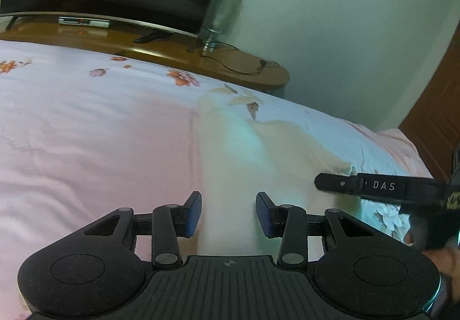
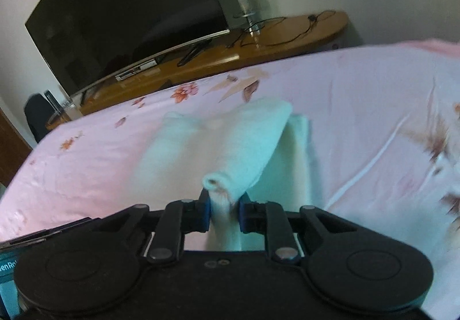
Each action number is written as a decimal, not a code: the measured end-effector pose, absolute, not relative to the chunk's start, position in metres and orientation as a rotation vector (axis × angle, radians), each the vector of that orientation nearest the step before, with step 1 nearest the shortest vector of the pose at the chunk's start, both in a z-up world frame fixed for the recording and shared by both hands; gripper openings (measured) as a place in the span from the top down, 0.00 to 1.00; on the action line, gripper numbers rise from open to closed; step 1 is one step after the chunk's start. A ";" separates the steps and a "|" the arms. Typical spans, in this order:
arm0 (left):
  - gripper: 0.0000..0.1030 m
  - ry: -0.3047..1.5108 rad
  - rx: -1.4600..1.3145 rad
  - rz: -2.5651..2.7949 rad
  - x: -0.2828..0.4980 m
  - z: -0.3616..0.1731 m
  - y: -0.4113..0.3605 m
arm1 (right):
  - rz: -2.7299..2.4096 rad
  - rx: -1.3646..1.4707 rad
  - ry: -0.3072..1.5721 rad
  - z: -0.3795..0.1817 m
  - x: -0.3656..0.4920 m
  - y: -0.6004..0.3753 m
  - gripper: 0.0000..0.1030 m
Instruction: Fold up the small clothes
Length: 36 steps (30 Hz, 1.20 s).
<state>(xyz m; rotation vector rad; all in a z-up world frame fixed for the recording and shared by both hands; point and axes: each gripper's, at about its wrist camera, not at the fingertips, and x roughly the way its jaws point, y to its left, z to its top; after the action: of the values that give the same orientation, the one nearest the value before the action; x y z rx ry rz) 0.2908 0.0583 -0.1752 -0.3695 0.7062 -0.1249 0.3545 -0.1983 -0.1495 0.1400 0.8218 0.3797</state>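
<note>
Left wrist view: a pale garment (image 1: 230, 153) lies flat on a pink floral bedspread (image 1: 95, 147). The left gripper (image 1: 229, 212) hovers over its near end, fingers partly spread and holding nothing, seemingly ready to steady the cloth. Right wrist view: the right gripper (image 2: 225, 209) pinches a rolled edge of the garment (image 2: 230, 147) between narrow fingers, lifting it, probably to fold it over.
</note>
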 end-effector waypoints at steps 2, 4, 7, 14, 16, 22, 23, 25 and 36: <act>0.60 0.715 -0.364 -0.134 0.291 -0.178 0.053 | 0.375 0.110 0.834 -0.148 0.357 -0.203 0.83; 0.60 0.740 -0.355 -0.141 0.292 -0.184 0.050 | 0.353 0.089 0.844 -0.151 0.354 -0.207 0.83; 0.60 0.779 -0.321 -0.137 0.293 -0.195 0.047 | 0.347 0.220 0.901 -0.164 0.349 -0.223 0.85; 0.41 0.824 -0.339 -0.111 0.297 -0.209 0.059 | 0.378 0.337 0.941 -0.173 0.325 -0.238 0.71; 0.41 0.826 -0.333 -0.116 0.295 -0.209 0.060 | 0.376 0.335 0.957 -0.173 0.315 -0.242 0.73; 0.41 0.827 -0.318 -0.118 0.293 -0.202 0.058 | 0.351 0.317 0.993 -0.179 0.281 -0.242 0.82; 0.41 0.833 -0.314 -0.121 0.294 -0.202 0.057 | 0.345 0.310 0.995 -0.180 0.276 -0.241 0.83; 0.41 0.855 -0.314 -0.124 0.297 -0.203 0.057 | 0.336 0.296 0.996 -0.180 0.271 -0.239 0.86; 0.42 0.888 -0.316 -0.136 0.297 -0.201 0.058 | 0.335 0.273 1.048 -0.181 0.264 -0.238 0.93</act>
<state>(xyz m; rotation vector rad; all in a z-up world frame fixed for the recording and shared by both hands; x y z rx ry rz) 0.2972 0.0584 -0.2014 -0.3155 0.8879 -0.1362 0.2638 -0.2378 -0.1811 0.2727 1.0483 0.3350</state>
